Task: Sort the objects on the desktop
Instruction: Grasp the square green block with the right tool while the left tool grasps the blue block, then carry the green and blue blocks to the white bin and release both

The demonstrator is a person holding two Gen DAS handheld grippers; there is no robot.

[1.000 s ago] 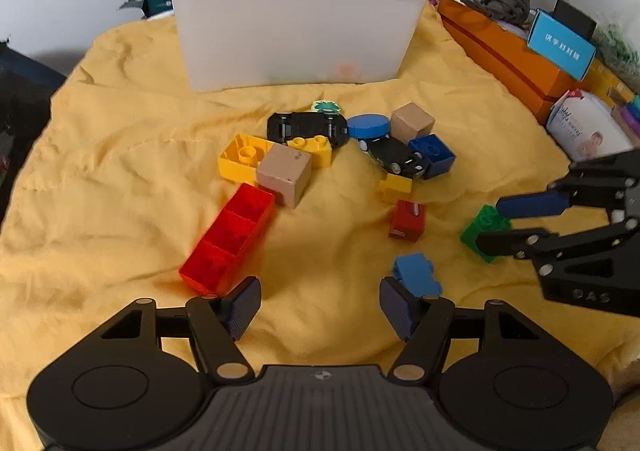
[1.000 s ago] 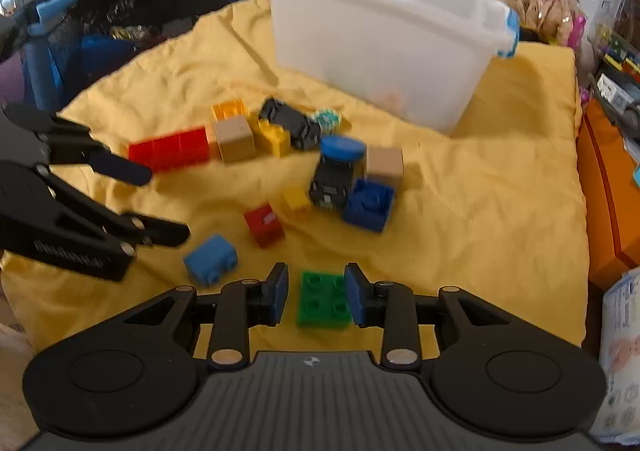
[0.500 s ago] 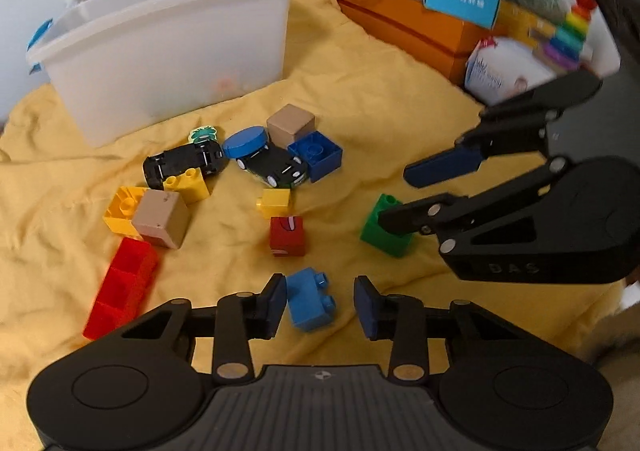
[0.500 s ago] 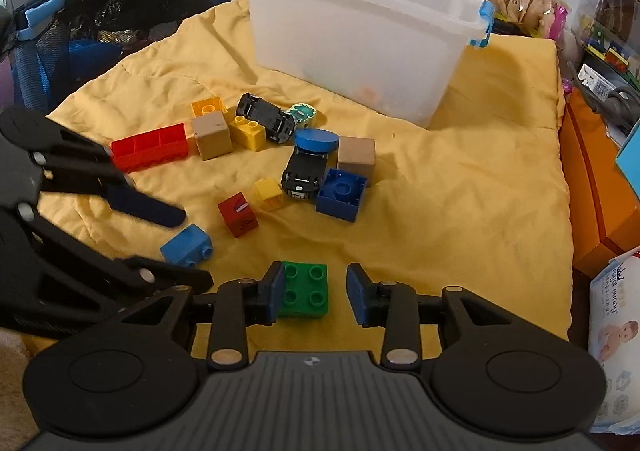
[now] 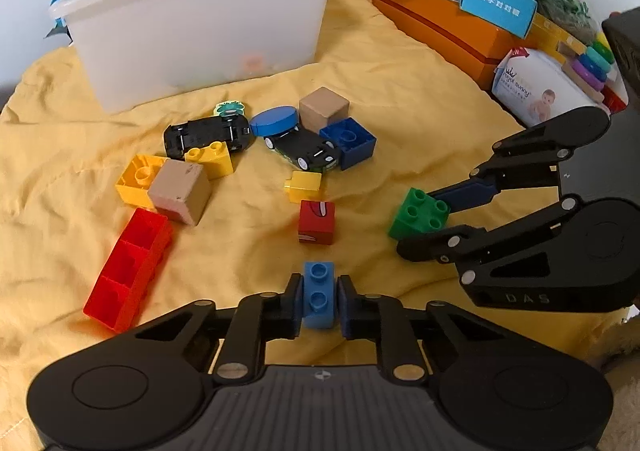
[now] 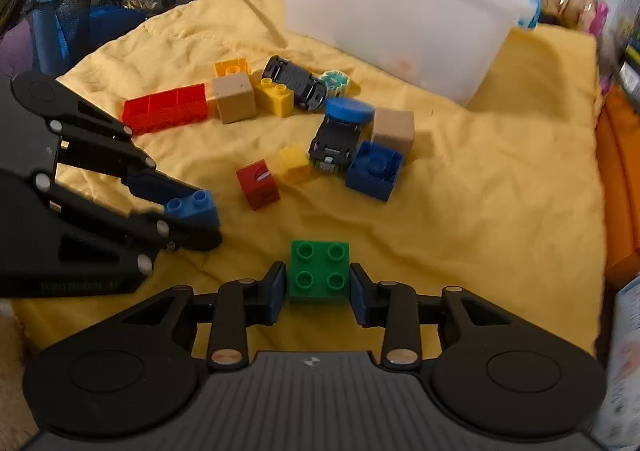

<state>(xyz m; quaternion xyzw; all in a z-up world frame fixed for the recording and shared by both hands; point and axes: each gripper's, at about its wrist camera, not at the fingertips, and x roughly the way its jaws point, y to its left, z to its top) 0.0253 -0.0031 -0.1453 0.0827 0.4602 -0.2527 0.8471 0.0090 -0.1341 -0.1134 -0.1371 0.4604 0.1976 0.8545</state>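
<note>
On the yellow cloth-covered surface (image 5: 400, 99), the left claw (image 5: 319, 305) is clamped on a small light-blue two-stud plastic brick (image 5: 319, 299) at near centre. To the right, the right claw (image 6: 319, 291) grips a green four-stud plastic brick (image 6: 319, 269).

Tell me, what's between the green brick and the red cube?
Nothing. In the left wrist view, only bare yellow cloth lies between the green brick and the red cube.

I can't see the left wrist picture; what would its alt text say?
The left gripper is shut on a small blue brick over a yellow cloth. At right, the right gripper holds a green brick; more toys and a white bin lie beyond.
</note>
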